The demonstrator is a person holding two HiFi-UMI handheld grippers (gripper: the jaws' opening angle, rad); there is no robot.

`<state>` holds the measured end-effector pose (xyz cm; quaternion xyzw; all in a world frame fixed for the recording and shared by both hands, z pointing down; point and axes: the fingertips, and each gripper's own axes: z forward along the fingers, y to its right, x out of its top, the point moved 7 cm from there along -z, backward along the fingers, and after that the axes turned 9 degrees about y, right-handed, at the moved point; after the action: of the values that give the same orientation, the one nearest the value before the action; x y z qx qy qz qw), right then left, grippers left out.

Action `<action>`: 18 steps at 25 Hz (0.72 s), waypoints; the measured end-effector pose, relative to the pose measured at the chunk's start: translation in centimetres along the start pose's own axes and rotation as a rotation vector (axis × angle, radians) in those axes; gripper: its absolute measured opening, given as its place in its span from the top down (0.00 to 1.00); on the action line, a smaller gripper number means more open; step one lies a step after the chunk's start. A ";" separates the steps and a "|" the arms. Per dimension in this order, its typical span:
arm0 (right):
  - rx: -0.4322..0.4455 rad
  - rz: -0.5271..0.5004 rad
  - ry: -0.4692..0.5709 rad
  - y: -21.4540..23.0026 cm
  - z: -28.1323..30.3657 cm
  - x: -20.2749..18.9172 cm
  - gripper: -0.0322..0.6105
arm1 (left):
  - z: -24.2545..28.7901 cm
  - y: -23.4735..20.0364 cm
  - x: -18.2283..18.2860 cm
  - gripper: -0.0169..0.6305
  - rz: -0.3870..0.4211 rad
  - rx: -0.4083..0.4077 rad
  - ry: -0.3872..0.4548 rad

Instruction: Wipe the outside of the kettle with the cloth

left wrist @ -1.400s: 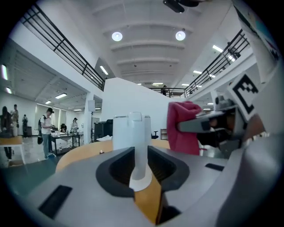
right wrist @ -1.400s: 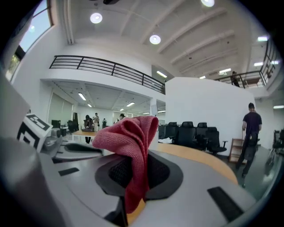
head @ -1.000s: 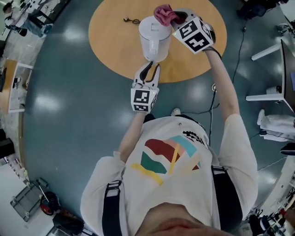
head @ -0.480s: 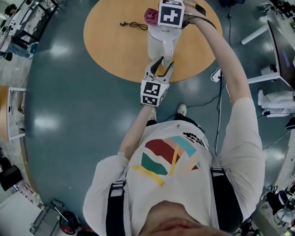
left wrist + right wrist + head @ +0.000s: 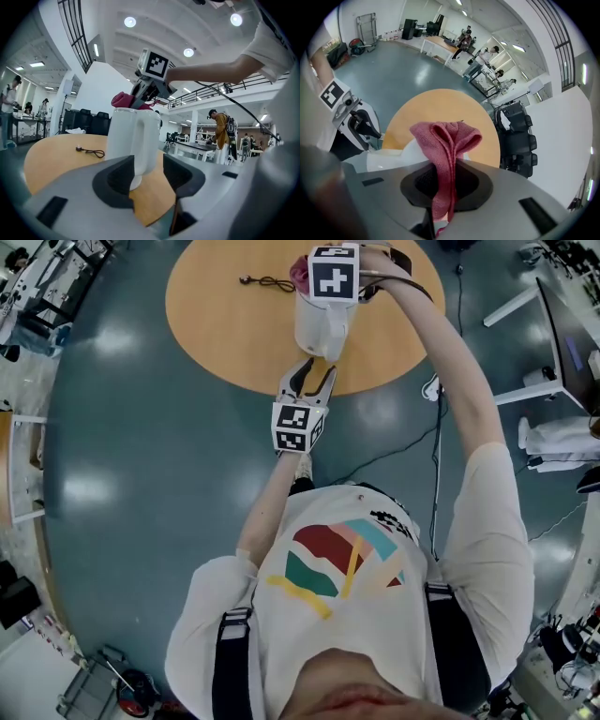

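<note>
The white kettle (image 5: 319, 329) stands on the round wooden table (image 5: 225, 334). My right gripper (image 5: 323, 277) hangs over the kettle's top, pointing steeply down, shut on the pink cloth (image 5: 302, 272). In the right gripper view the cloth (image 5: 446, 140) is bunched between the jaws above the kettle's lid (image 5: 389, 157). My left gripper (image 5: 313, 373) is at the table's near edge, and its jaws have just been opening. In the left gripper view the kettle's handle (image 5: 146, 140) stands between the open jaws of the left gripper (image 5: 143, 176), and no pad presses on it.
A short black cable (image 5: 267, 283) lies on the table left of the kettle. A longer cable (image 5: 412, 442) runs across the grey floor below the table's edge. Desks, chairs and people (image 5: 220, 136) stand in the hall beyond.
The right gripper with the cloth moved from the kettle's right side to above its top and tipped downward. The left jaws opened near the handle.
</note>
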<state>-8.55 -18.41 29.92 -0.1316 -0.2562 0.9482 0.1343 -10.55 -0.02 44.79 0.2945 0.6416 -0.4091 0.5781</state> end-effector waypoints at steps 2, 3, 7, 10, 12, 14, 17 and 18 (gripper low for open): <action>0.010 0.004 0.026 -1.2 -0.8 0.5 0.88 | -1.0 0.4 0.0 0.64 0.004 0.027 -0.004; 0.013 0.003 0.039 -2.0 -1.2 0.7 0.88 | -1.6 0.8 -0.2 0.64 0.010 0.036 -0.005; 0.000 0.007 0.090 -5.5 -2.9 1.1 0.88 | -3.5 2.4 -1.0 0.64 0.008 0.071 -0.008; -0.026 -0.014 0.104 -8.0 -4.1 1.3 0.88 | -4.2 3.9 -1.1 0.64 0.022 0.084 0.003; -0.049 -0.027 0.110 -9.7 -4.7 1.3 0.88 | -4.5 4.8 -1.1 0.64 0.028 0.087 0.007; -0.080 -0.029 0.125 -11.2 -5.3 1.1 0.88 | -4.5 5.4 -1.2 0.64 0.032 0.089 0.005; -0.148 -0.011 0.166 -13.0 -6.1 0.7 0.88 | -4.8 5.7 -1.7 0.64 0.013 0.111 0.001; -0.174 0.002 0.179 -13.7 -6.2 0.6 0.88 | -5.1 5.6 -1.9 0.64 0.000 0.122 0.000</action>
<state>-4.58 -4.01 31.74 -0.2271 -0.3245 0.9069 0.1438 -8.05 7.33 45.65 0.3290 0.6155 -0.4475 0.5592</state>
